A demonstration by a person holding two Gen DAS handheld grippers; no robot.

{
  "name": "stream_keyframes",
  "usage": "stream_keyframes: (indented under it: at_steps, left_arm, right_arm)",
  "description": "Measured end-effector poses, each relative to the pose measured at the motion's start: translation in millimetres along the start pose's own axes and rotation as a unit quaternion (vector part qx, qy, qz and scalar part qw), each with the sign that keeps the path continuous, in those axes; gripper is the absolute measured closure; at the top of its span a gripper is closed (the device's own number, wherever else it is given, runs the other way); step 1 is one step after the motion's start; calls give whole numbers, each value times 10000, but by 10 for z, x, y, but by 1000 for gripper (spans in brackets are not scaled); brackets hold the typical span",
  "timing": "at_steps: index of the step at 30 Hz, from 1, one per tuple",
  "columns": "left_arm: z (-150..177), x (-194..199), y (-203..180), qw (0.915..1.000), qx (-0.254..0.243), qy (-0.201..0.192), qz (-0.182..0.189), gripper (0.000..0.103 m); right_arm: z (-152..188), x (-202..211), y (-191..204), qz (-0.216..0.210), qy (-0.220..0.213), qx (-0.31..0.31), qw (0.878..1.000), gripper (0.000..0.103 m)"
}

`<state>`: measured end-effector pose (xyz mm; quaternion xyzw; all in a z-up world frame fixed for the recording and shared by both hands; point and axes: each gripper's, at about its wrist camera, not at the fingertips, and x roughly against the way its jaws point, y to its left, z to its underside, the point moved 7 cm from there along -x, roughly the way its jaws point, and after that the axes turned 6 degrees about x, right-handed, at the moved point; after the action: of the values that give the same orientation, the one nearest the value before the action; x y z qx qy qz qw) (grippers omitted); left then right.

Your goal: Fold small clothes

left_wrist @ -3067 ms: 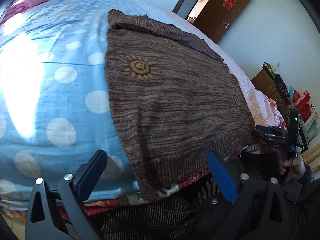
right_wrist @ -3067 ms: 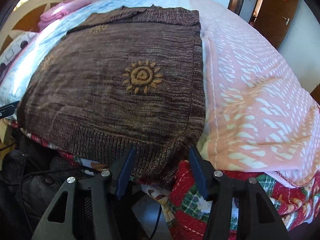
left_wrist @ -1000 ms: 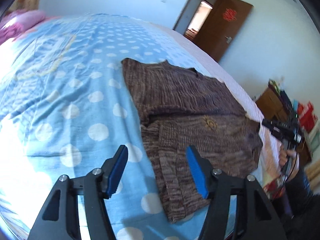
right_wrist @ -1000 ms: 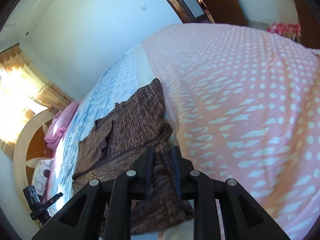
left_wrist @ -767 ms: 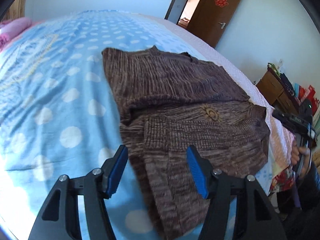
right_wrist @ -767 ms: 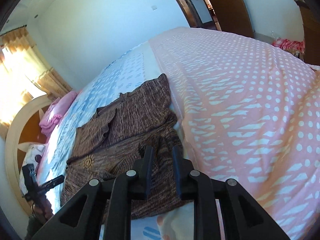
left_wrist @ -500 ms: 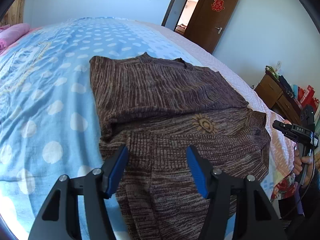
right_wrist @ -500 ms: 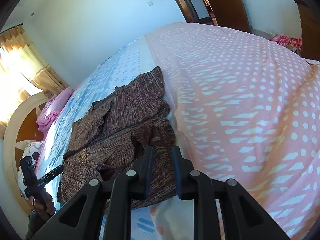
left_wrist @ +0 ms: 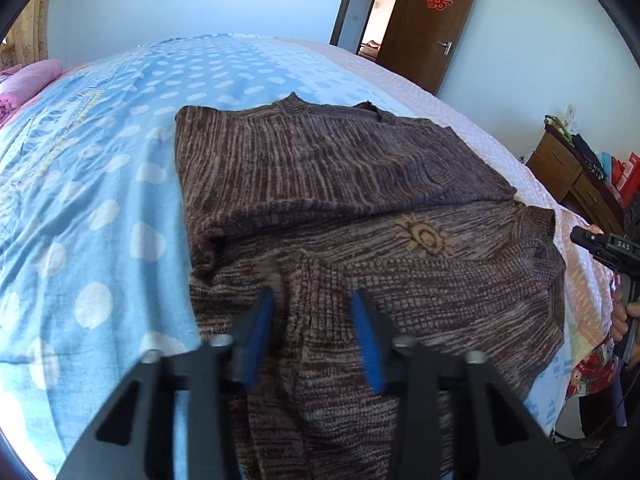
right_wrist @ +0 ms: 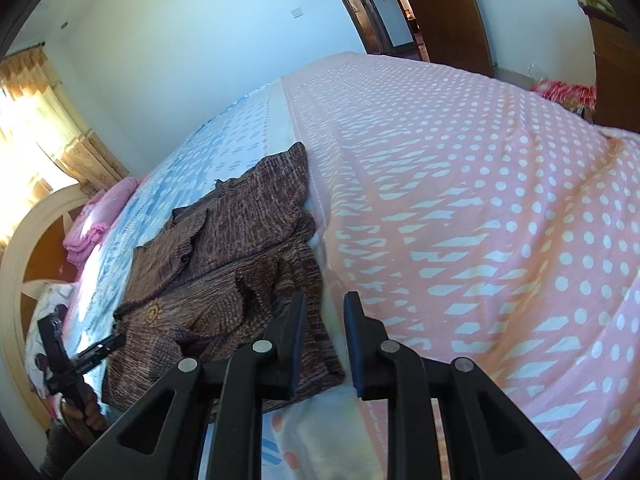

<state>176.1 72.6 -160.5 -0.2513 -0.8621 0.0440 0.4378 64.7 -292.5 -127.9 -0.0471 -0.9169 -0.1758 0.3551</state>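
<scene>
- L cam: my left gripper hangs low over the brown sweater, blue pads apart w/ a moderate gap, knit showing between them – nothing pinched that I can see.
- Sweater lies on the bed, part folded: the ribbed hem half is doubled up toward the neck, a sun motif facing up on the turned layer.
- A raised ridge of knit runs right btwn my L fingers; can't tell if the pads touch it.
- Near edge of the sweater is cut off behind the L gripper body, so the lower hem is hidden from me.
- It sits on the blue dotted sheet; its right side reaches the seam w/ the pink blanket.
- R cam: my right gripper has a narrow gap, jaws empty, tips just beside the sweater's right edge, over the pale strip btwn sweater and pink blanket.
- From here the sweater's near right corner looks rumpled, folds standing up; exact layering hard to read.
- In the L view the right gripper shows only as a dark bar at the frame's edge, the hand partly cut off.
- Brown door stands open at the back; pink pillow by the headboard, blurry.
</scene>
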Motion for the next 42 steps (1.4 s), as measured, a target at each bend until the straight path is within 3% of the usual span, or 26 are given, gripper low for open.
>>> stream_keyframes:
  at_steps: [2, 4, 6, 7, 9, 13, 15, 17, 18, 20, 21, 22, 24, 26, 28, 29, 30, 32, 34, 36, 38, 42]
  left_arm:
    - [-12, 15, 3, 10000, 47, 5, 44, 84]
    - [-24, 24, 8, 9999, 107, 14, 75, 85]
    - [-26, 33, 1, 9999, 119, -8, 83, 85]
    - [-19, 29, 0, 9999, 131, -20, 92, 85]
    - [-15, 23, 17, 9996, 213, -35, 159, 85]
    - [-32, 7, 39, 9990, 355, 19, 267, 84]
    - [-33, -3, 14, 9994, 263, 16, 219, 78]
    - [-35, -24, -31, 9994, 196, 27, 277, 61]
    - [-42, -33, -54, 9995, 166, 1, 269, 61]
    - [-51, -56, -91, 9998, 51, -47, 211, 66]
    - [-58, -63, -102, 9998, 12, -89, 172, 73]
    - [-61, -77, -95, 9999, 26, -82, 140, 89]
    - [-68, -72, -57, 9995, 182, -83, 244, 88]
    - [-67, -51, -23, 9987, 323, -96, 371, 89]
    - [-61, -19, 36, 9974, 521, -154, 472, 89]
    - [-58, -14, 55, 9967, 606, -184, 502, 89]
    - [-54, -5, 76, 9960, 685, -223, 535, 89]
    - [-44, 11, 98, 9945, 793, -295, 619, 90]
    - [-42, 10, 105, 9933, 852, -337, 698, 90]
    - [-54, 18, 117, 9918, 923, -379, 799, 90]
    - [-72, 75, 145, 9890, 1038, -530, 909, 90]
    - [-92, 191, 300, 9803, 1492, -797, 1018, 91]
  right_arm:
    - [-22, -23, 48, 34, 80, 306, 9995, 83]
    - [-32, -75, 132, 57, 216, 727, 9971, 77]
    - [-37, -152, 236, 7, 324, 1167, 9926, 55]
    - [-40, -196, 295, 12, 361, 1421, 9892, 53]
    - [-25, -304, 419, 7, 453, 1968, 9794, 52]
    - [17, -509, 527, 546, 645, 2870, 9542, 53]
    - [39, -577, 638, 186, 834, 2971, 9510, 53]
    - [27, -630, 760, -20, 936, 3100, 9461, 53]
    - [-1, -667, 825, -177, 1001, 3060, 9466, 56]
    - [-100, -752, 912, -628, 1146, 2646, 9555, 61]
    - [-185, -784, 940, -888, 1161, 2326, 9615, 61]
    - [-279, -818, 961, -1227, 1164, 1946, 9662, 61]
    - [-512, -877, 914, -1859, 1040, 1058, 9713, 60]
    - [-793, -887, 689, -2372, 606, -146, 9695, 60]
    - [-962, -854, 316, -2493, 154, -1255, 9601, 60]
    - [-979, -820, 193, -2361, 39, -1409, 9614, 60]
    - [-972, -762, 118, -2166, -68, -1281, 9678, 60]
    - [-877, -639, 115, -1505, -105, -419, 9877, 60]
    - [-678, -568, 201, -737, 27, 780, 9942, 60]
    - [-436, -562, 284, -168, 216, 1837, 9826, 60]
    - [-179, -579, 372, 105, 436, 2721, 9612, 60]
    - [-13, -644, 756, -243, 530, 3650, 9292, 60]
